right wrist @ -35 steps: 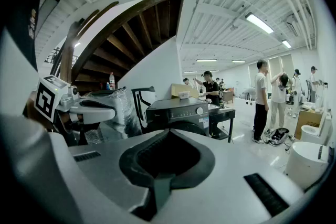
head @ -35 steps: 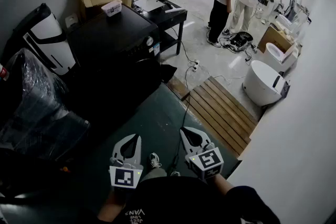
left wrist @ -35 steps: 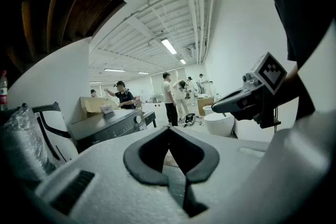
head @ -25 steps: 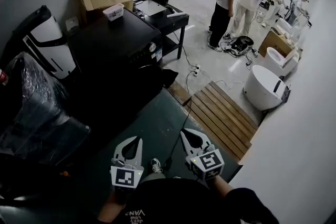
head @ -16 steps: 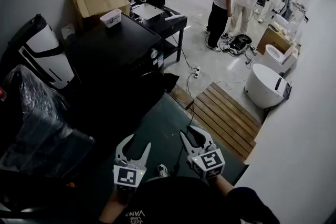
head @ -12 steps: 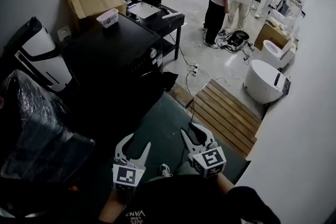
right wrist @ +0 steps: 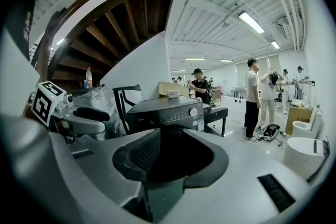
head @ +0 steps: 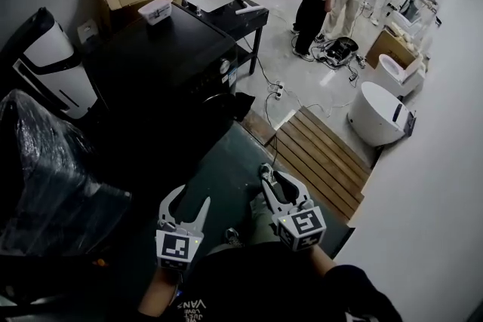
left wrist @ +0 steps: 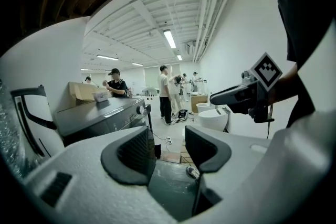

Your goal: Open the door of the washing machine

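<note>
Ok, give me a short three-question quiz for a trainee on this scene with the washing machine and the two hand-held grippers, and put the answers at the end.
1. True or false: the left hand-held gripper touches the black front-loading washing machine.
2. What sits on the washing machine's top? A a small white plastic box; B a red bucket; C a folded towel.
3. Fill in: between the jaws of the right hand-held gripper there is ___.
Key: 1 false, it hangs short of the machine. 2 A. 3 nothing; both grippers' jaws have just been opening and stand apart, empty.
</note>
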Available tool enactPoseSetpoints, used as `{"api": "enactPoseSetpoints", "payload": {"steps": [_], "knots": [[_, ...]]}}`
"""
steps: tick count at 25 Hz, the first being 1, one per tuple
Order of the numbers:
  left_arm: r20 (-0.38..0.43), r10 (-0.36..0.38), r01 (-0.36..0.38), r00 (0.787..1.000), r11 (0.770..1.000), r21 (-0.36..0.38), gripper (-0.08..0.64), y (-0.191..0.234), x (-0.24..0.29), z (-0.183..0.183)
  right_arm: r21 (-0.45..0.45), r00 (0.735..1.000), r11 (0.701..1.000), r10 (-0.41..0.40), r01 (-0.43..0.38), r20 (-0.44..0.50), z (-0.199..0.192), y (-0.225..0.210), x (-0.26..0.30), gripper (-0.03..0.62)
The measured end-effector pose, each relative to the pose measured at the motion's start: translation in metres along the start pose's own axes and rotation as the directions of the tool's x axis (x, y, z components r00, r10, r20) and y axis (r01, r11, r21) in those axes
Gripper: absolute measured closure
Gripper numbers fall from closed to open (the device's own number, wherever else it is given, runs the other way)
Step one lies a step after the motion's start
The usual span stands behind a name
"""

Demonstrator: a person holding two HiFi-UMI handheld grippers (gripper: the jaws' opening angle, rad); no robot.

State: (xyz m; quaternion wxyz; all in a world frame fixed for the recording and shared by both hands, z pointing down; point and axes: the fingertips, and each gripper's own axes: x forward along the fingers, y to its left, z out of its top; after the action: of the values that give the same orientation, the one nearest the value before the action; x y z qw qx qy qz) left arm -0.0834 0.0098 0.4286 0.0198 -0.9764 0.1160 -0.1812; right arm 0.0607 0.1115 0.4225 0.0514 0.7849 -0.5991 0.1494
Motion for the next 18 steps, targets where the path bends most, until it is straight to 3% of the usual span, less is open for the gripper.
{"api": "enactPoseSetpoints", "payload": {"steps": [10, 18], "knots": [[-0.034, 0.122, -0.123, 0.992, 0.992, -0.027, 0.347, 0.043, 0.025, 0.0, -0.046, 0.993, 0.993, 0.11, -0.112, -0.042, 0.011, -0.018, 0.073, 0.477], [-0.096, 0.186, -0.193, 0.978, 0.979, -0.064, 0.347, 0.074, 0.09, -0.005, -0.132, 0.981, 0.978, 0.147, -0.164, -0.127, 0.017, -0.069, 0.141, 0.476]]}}
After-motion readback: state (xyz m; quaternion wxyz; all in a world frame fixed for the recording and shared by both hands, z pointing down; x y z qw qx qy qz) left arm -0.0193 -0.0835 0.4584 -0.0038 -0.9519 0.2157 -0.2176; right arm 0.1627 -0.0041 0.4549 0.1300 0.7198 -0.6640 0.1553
